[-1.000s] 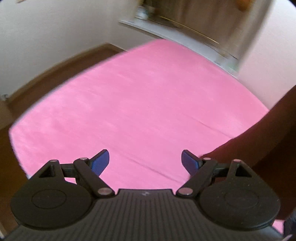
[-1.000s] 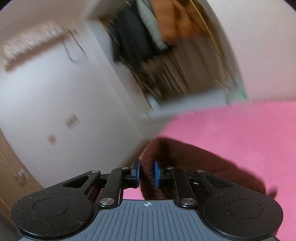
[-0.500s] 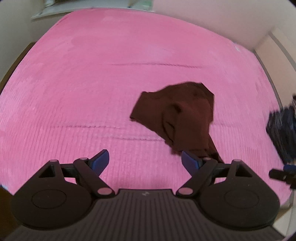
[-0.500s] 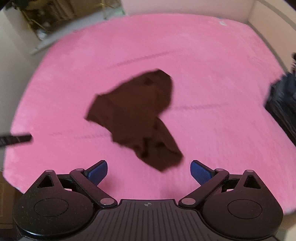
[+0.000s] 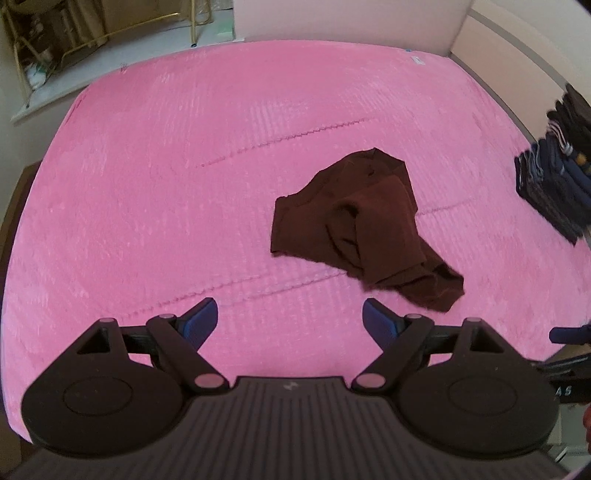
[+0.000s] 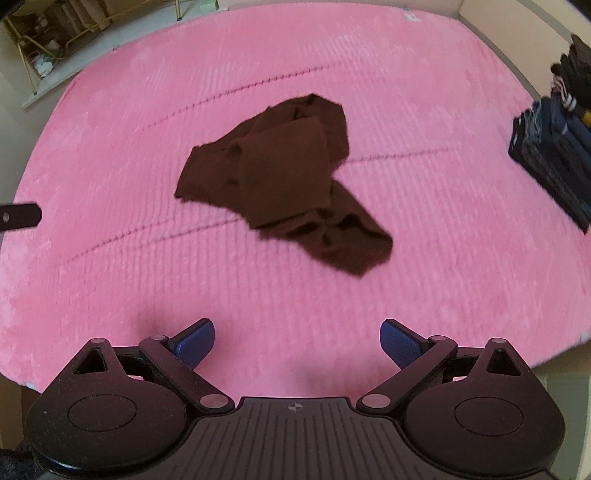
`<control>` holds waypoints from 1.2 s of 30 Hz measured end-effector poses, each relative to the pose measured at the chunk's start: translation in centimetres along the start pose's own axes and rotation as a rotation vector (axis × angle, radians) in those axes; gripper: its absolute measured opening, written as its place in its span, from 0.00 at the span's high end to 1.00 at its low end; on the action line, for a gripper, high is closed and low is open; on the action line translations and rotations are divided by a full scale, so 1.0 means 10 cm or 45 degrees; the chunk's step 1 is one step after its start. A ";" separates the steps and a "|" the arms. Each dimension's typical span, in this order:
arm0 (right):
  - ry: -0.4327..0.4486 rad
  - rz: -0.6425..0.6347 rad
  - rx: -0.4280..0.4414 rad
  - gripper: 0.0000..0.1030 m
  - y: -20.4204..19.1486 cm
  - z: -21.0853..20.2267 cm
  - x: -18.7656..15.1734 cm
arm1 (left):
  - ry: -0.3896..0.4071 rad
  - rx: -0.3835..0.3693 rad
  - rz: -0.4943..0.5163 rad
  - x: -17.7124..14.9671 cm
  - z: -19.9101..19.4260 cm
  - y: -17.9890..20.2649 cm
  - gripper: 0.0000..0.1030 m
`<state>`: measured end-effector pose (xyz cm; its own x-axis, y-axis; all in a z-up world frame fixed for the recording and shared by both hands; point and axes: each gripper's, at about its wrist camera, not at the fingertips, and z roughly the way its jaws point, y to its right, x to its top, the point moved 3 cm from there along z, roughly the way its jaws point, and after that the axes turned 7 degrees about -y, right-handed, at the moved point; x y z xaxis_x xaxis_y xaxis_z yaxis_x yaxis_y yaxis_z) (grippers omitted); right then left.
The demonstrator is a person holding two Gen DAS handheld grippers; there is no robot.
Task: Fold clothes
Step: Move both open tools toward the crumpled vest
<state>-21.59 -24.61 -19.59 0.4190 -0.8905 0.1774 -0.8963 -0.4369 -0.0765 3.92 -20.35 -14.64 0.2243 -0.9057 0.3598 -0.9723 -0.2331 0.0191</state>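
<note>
A dark brown garment lies crumpled on the pink bed cover, right of centre in the left wrist view. In the right wrist view the same garment sits in the middle of the pink cover. My left gripper is open above the bed's near edge, short of the garment and to its left, holding nothing. My right gripper is open too, hovering near the front edge with the garment ahead of it. Nothing lies between either pair of blue pads.
A stack of folded dark blue clothes stands at the bed's right edge, seen as the dark blue stack from the right wrist. A gold-framed rack and floor lie beyond the far left corner. Pale walls border the far and right sides.
The right gripper opened and let go of the brown garment, which now lies on the bed. Both cameras swung down toward the bed and steadied.
</note>
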 end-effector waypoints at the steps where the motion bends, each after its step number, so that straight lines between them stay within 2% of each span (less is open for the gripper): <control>1: -0.008 0.016 -0.010 0.04 -0.02 0.02 -0.05 | 0.002 -0.007 0.015 -0.02 -0.02 -0.02 0.19; 5: -0.029 0.095 -0.039 0.04 -0.01 0.03 -0.24 | 0.009 -0.037 0.060 -0.09 -0.05 -0.05 0.19; 10: -0.028 0.146 -0.055 0.04 0.07 -0.06 -0.31 | 0.008 -0.056 0.069 -0.11 -0.02 0.01 0.19; 17: -0.020 0.069 -0.052 0.04 0.24 -0.05 -0.19 | 0.002 -0.048 0.051 -0.07 0.01 0.27 0.19; 32: -0.085 -0.002 -0.024 0.04 1.85 0.18 0.29 | -0.077 0.031 -0.158 0.14 0.42 1.53 0.19; 36: -0.131 0.026 0.014 0.04 2.19 0.33 0.38 | -0.113 0.053 -0.153 0.15 0.55 1.61 0.19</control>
<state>-39.14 -37.94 -23.79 0.4136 -0.9074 0.0742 -0.9035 -0.4191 -0.0897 -11.00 -27.37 -18.95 0.3458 -0.8976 0.2733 -0.9348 -0.3548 0.0175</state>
